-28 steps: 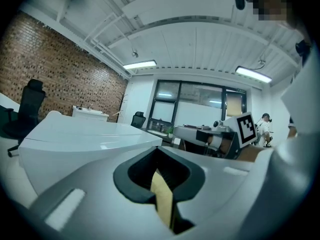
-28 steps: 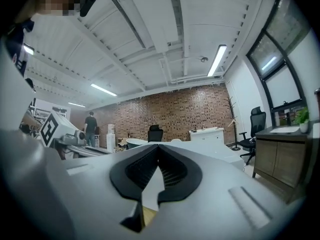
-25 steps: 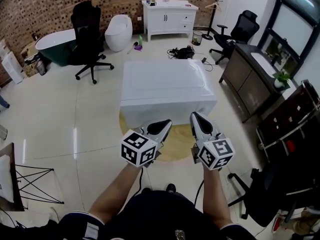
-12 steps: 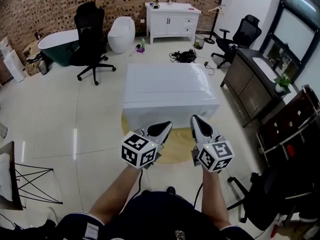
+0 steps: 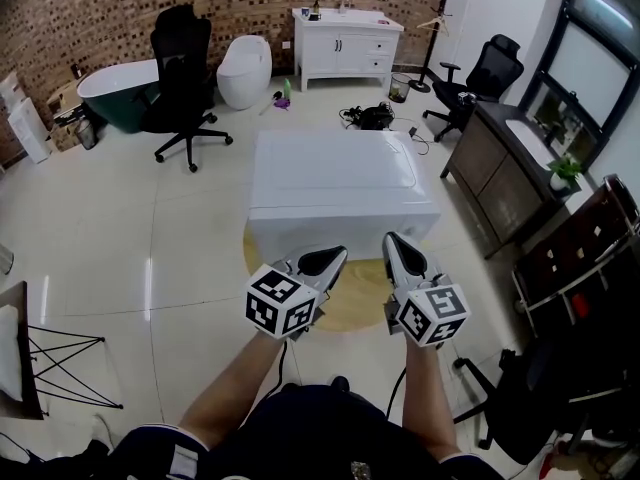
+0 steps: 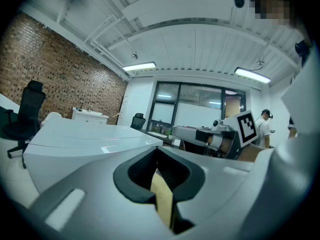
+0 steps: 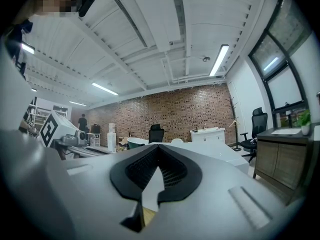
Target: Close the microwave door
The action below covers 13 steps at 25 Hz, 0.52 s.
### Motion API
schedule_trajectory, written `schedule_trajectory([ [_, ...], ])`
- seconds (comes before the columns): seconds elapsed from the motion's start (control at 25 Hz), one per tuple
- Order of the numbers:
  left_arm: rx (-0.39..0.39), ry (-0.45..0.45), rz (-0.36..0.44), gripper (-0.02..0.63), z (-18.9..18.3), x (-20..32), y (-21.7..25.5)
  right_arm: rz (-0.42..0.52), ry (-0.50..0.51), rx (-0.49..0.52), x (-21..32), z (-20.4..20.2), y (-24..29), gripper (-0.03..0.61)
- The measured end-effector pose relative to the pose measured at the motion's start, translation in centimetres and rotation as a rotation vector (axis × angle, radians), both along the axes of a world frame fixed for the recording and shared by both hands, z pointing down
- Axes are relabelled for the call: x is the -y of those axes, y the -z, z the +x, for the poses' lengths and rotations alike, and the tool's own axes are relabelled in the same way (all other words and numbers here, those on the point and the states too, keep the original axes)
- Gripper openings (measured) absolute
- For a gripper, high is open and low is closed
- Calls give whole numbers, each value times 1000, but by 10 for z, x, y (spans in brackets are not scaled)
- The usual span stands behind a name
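No microwave shows in any view. In the head view both grippers are held out side by side at waist height, pointing roughly level toward a white rectangular tub [image 5: 340, 183]. My left gripper [image 5: 327, 258] has its jaws together with nothing between them, and in the left gripper view [image 6: 159, 156] its dark pads meet. My right gripper [image 5: 397, 245] is likewise shut and empty, with its pads meeting in the right gripper view [image 7: 157, 156]. Each gripper's marker cube sits near the person's hands.
A round tan mat [image 5: 352, 293] lies on the tiled floor under the grippers. Beyond are a black office chair [image 5: 183, 68], a white toilet [image 5: 245, 68], a dark green bathtub [image 5: 110, 88] and a white vanity [image 5: 348, 40]. A dark sink cabinet [image 5: 505, 163] and a rack [image 5: 580, 258] stand at the right.
Both grippers stay where they were and remain shut. Only the head view has shifted slightly.
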State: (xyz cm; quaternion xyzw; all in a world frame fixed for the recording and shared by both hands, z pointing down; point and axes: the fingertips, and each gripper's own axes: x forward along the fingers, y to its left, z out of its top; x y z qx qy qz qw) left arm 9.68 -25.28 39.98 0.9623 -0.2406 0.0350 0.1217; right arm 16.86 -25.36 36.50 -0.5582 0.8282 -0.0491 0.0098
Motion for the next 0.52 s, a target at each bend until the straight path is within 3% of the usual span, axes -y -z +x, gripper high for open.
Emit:
schedule_trajectory([
  [0.52,5,-9,-3,12,1,-2,-1,2,-1,-13,-1,-1,2,0],
])
